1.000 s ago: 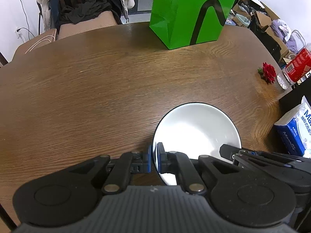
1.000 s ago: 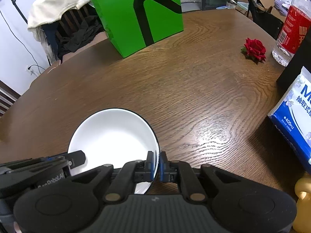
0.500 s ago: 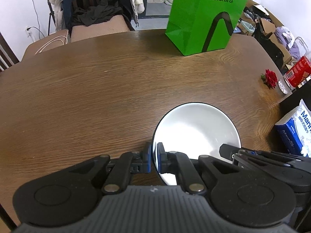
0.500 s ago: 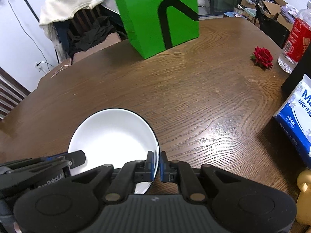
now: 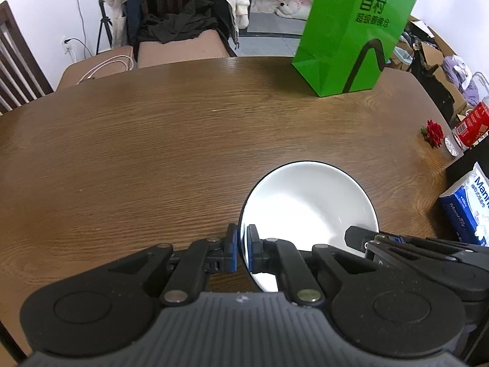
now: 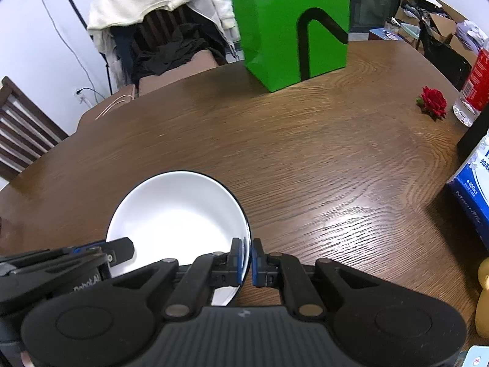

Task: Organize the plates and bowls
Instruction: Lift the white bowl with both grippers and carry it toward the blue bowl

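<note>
You had the white bowl (image 5: 308,205) pinched by its rim from both sides: the left tool (image 5: 241,249) was clamped narrow on the rim's left edge, the right tool (image 6: 246,258) likewise on the right edge, so the bowl hung between the two tools, just ahead of their tips. It appeared to be carried clear of the worktop (image 5: 152,153), though the frames did not settle that. A rim grip on glazed ware is thin and slippery, so to carry it well you needed both tools level with each other, moving as one, without twisting or pulling apart. No plates or other bowls showed in either view, so the destination could not be told.

Ahead of the tools the brown wood worktop lay bare up to a green paper bag (image 5: 354,36) standing at its far edge. To the right sat a red rose (image 6: 432,102), a red-labelled bottle (image 6: 475,82) and a blue tissue pack (image 5: 467,202). Beyond the far edge stood chairs draped with clothes (image 5: 177,27).
</note>
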Available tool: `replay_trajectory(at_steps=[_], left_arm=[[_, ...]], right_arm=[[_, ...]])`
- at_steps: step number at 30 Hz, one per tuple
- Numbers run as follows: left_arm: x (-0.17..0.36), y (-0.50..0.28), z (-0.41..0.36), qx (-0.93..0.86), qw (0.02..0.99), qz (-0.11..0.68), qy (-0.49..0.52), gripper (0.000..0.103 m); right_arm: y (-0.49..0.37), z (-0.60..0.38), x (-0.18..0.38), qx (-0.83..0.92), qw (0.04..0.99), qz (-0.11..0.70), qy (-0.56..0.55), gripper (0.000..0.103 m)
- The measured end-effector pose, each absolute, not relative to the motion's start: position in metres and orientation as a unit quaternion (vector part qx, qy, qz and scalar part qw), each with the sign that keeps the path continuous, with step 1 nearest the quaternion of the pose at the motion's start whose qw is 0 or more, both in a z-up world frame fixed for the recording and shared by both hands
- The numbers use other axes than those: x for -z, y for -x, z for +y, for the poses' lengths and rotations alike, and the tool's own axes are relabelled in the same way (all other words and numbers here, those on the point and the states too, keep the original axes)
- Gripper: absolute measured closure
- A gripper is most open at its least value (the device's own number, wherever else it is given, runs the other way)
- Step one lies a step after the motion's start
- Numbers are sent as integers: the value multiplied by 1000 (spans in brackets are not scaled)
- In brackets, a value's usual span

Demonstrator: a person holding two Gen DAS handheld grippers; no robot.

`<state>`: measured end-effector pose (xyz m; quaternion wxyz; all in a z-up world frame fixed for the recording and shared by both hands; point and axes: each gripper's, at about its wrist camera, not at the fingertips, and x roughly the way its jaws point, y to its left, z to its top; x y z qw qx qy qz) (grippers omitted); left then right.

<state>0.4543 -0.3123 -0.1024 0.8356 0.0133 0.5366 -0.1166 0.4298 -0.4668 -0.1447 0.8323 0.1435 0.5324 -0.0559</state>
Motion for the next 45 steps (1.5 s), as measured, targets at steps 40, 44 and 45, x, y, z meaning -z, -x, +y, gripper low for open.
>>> replay_trajectory(at_steps=[40, 44, 45], left_arm=[[46, -369, -127, 21, 860, 507, 54, 96], [41, -358, -108, 10, 861, 505, 62, 96], [40, -355, -102, 8, 861, 505, 64, 96]], right_arm=[[-380, -285, 88, -51, 848, 521, -85, 96], [-372, -264, 85, -62, 848, 521, -78, 96], [-371, -259, 84, -65, 847, 521, -76, 96]])
